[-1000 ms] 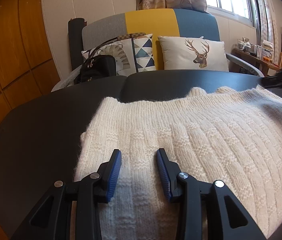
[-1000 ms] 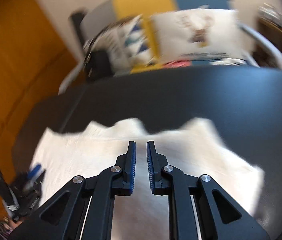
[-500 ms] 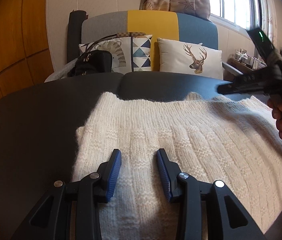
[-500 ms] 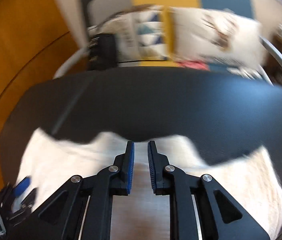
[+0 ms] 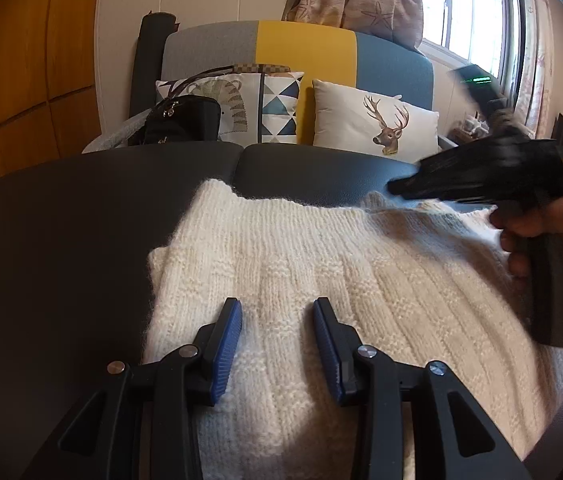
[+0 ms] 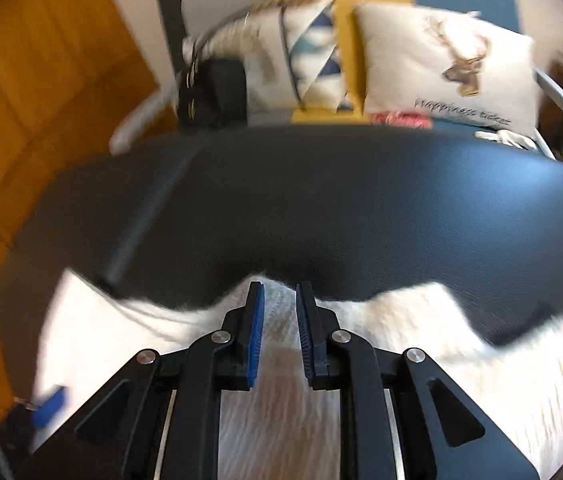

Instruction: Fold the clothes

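Observation:
A cream knitted sweater lies spread on a black padded table. My left gripper is open and empty, fingers hovering over the sweater's near left part. My right gripper is open with a narrow gap and empty, above the sweater's far edge. In the left wrist view the right gripper shows blurred, held in a hand, low over the sweater's far right edge. The left gripper's blue pad shows at the lower left of the right wrist view.
Behind the table stands a grey, yellow and blue sofa with a deer cushion, a patterned cushion and a black handbag. Wooden wall panels are on the left. A window is at the right.
My right gripper has swung further in over the sweater's far right edge and opened slightly. My left gripper has tilted up slightly and stays open over the sweater.

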`<state>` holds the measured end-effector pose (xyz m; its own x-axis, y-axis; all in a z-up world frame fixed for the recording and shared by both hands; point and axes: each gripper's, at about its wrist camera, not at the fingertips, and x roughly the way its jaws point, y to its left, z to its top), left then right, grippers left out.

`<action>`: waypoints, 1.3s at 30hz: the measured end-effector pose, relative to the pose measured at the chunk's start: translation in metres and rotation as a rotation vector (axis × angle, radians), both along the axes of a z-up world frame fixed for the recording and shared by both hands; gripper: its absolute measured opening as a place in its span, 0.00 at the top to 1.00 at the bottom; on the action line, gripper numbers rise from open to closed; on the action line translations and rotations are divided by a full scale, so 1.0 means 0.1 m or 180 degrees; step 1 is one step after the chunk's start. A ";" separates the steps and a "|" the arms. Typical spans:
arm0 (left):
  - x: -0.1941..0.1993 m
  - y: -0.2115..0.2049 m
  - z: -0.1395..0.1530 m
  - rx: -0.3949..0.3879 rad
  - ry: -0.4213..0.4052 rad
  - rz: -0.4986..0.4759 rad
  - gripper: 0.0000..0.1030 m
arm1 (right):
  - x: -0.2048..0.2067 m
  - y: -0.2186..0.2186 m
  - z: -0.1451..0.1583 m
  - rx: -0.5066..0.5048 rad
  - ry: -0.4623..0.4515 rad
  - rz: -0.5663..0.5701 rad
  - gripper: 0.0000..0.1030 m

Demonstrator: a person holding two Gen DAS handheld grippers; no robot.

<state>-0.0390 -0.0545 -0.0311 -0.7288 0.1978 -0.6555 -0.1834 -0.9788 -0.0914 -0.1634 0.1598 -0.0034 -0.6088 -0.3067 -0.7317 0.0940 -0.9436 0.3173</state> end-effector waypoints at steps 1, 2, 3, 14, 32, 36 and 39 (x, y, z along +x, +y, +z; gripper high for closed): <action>0.00 -0.01 0.00 0.0029 -0.0006 -0.0005 0.63 | 0.08 0.01 0.03 0.0000 0.0016 0.0011 0.82; 0.00 -0.02 0.00 0.0047 -0.0008 -0.0007 0.63 | 0.13 -0.03 0.02 0.0071 -0.0015 0.0042 0.82; 0.01 -0.02 0.00 0.0061 -0.0008 -0.0008 0.63 | 0.18 -0.06 0.02 0.0143 -0.0045 0.0072 0.82; 0.28 -0.22 0.07 0.0591 0.0072 0.0189 0.64 | 0.23 -0.26 0.07 0.0158 -0.0040 0.0128 0.82; 0.49 -0.28 -0.02 0.0760 0.0217 0.0235 0.64 | -0.30 -1.90 -0.27 0.0260 -0.0406 0.1273 0.82; 0.50 -0.30 -0.03 0.0805 0.0217 0.0224 0.64 | -0.21 -1.66 -0.09 -0.0149 -0.0259 0.1028 0.82; 0.51 -0.31 -0.03 0.0839 0.0216 0.0215 0.64 | 0.01 -1.33 0.14 -0.0362 0.0008 0.0898 0.82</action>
<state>0.0118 -0.0857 -0.0342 -0.7866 0.3044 -0.5372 -0.1328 -0.9331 -0.3342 -0.1625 0.0271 0.0105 -0.4896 -0.5439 -0.6815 0.3485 -0.8385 0.4188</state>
